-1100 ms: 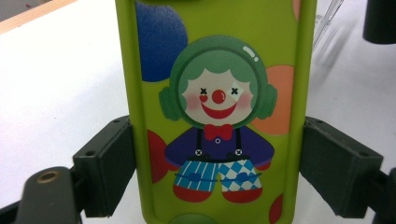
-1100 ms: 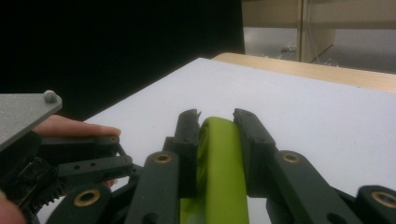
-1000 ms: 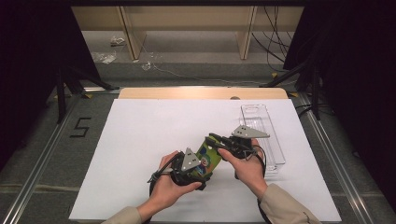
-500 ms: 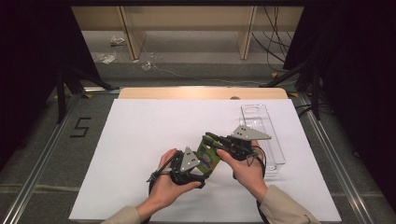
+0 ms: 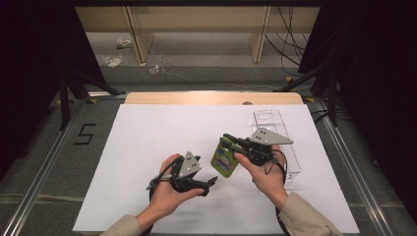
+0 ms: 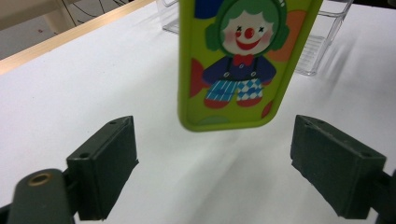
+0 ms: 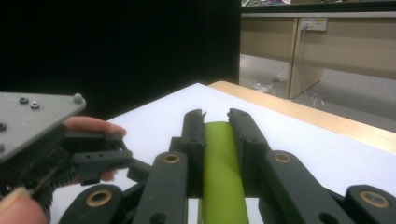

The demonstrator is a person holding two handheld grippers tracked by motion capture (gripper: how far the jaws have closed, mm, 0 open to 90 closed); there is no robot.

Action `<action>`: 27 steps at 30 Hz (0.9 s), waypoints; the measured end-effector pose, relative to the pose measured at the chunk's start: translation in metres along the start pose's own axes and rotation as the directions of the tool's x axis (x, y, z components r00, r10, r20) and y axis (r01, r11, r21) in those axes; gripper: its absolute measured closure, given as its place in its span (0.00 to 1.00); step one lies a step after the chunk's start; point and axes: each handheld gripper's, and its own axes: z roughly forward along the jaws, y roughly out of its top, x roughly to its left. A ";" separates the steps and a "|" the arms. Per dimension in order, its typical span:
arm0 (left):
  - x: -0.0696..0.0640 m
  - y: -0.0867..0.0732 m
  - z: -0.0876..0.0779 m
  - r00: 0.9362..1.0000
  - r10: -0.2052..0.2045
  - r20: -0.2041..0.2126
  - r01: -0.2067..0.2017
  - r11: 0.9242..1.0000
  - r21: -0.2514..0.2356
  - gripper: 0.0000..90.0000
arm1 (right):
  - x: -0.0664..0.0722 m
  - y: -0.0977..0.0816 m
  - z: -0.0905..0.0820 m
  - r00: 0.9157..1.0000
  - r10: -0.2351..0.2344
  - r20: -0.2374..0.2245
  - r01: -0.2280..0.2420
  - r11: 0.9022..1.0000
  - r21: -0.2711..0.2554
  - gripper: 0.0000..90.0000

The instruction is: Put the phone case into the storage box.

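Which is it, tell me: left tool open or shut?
Open: the left tool has its jaws wide apart, the green case hanging untouched beyond them.

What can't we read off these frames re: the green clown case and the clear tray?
- Green clown case: top cut off by the frame edge in the left gripper view; in the right gripper view just its edge shows between the right gripper jaws.
- Clear tray: near end hidden by the right hand in the high view; contents too faint to tell.
- Left gripper: open, short of the case.
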 end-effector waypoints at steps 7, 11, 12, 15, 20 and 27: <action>0.010 -0.008 -0.012 1.000 -0.020 0.015 0.020 1.000 -0.011 0.13 | -0.002 0.002 -0.002 0.999 -0.035 -0.008 0.035 0.999 0.019 0.86; 0.015 -0.011 -0.018 1.000 -0.027 0.013 0.027 1.000 -0.001 0.12 | -0.003 0.003 -0.002 0.999 -0.035 -0.012 0.035 0.999 0.022 0.86; 0.017 -0.012 -0.020 0.999 -0.032 0.012 0.032 0.999 -0.001 0.12 | -0.004 0.003 -0.002 0.999 -0.034 -0.010 0.034 0.999 0.024 0.86; 0.021 -0.016 -0.024 1.000 -0.024 0.020 0.024 1.000 0.004 0.08 | -0.006 0.004 -0.004 0.999 -0.034 -0.006 0.035 0.999 0.023 0.86; 0.028 -0.020 -0.032 0.999 -0.037 0.014 0.037 0.999 -0.009 0.03 | -0.010 0.006 -0.007 0.999 -0.033 0.004 0.033 0.999 0.020 0.86; 0.037 -0.029 -0.043 0.999 -0.039 0.000 0.039 0.999 -0.014 0.00 | -0.014 0.008 -0.010 0.999 -0.036 0.010 0.035 0.999 0.021 0.86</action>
